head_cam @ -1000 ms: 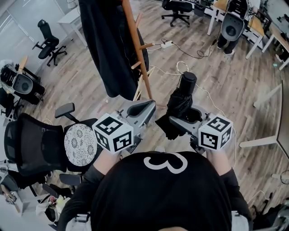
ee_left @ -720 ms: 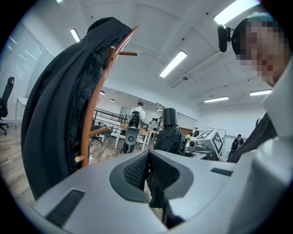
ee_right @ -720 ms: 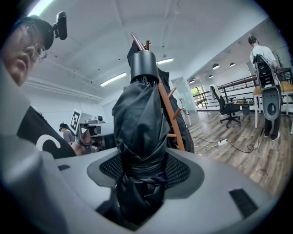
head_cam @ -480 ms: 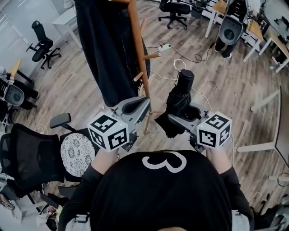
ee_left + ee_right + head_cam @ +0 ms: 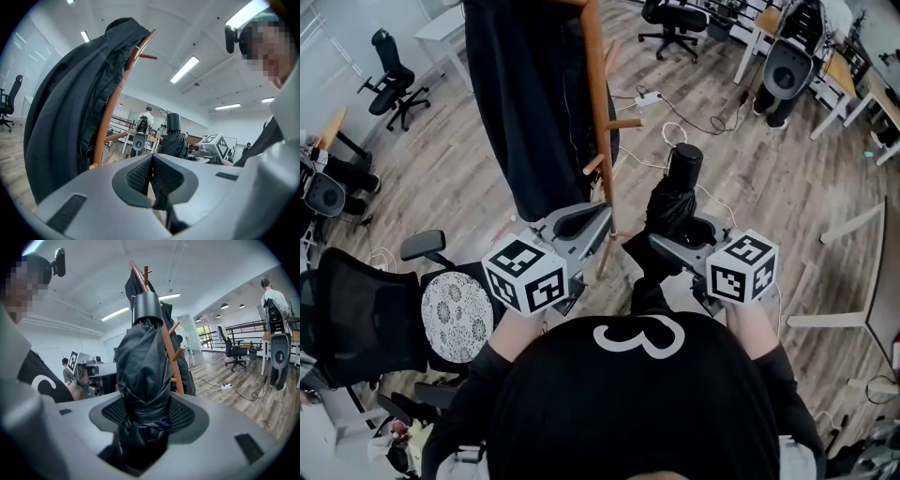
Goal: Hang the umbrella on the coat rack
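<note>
A folded black umbrella (image 5: 675,202) with a round black cap stands upright in my right gripper (image 5: 670,241), which is shut on its bunched fabric (image 5: 140,362). The wooden coat rack (image 5: 598,103) rises just ahead, a little left of the umbrella, with short pegs along its pole (image 5: 169,357). A black coat (image 5: 525,112) hangs on its left side. My left gripper (image 5: 607,210) is shut, its pads pressed together (image 5: 151,161), close to the rack's lower pole. From the left gripper view the umbrella (image 5: 172,140) shows beyond the jaws, right of the rack (image 5: 110,117).
A black mesh office chair (image 5: 366,300) and a patterned round seat (image 5: 455,317) stand at my left. Cables and a power strip (image 5: 647,98) lie on the wood floor behind the rack. Desks and more chairs (image 5: 675,17) line the far right. A person (image 5: 272,301) stands far off.
The rack and coat have come closer and larger in the head view. Both grippers keep their pose, and the umbrella stays clamped in the right one.
</note>
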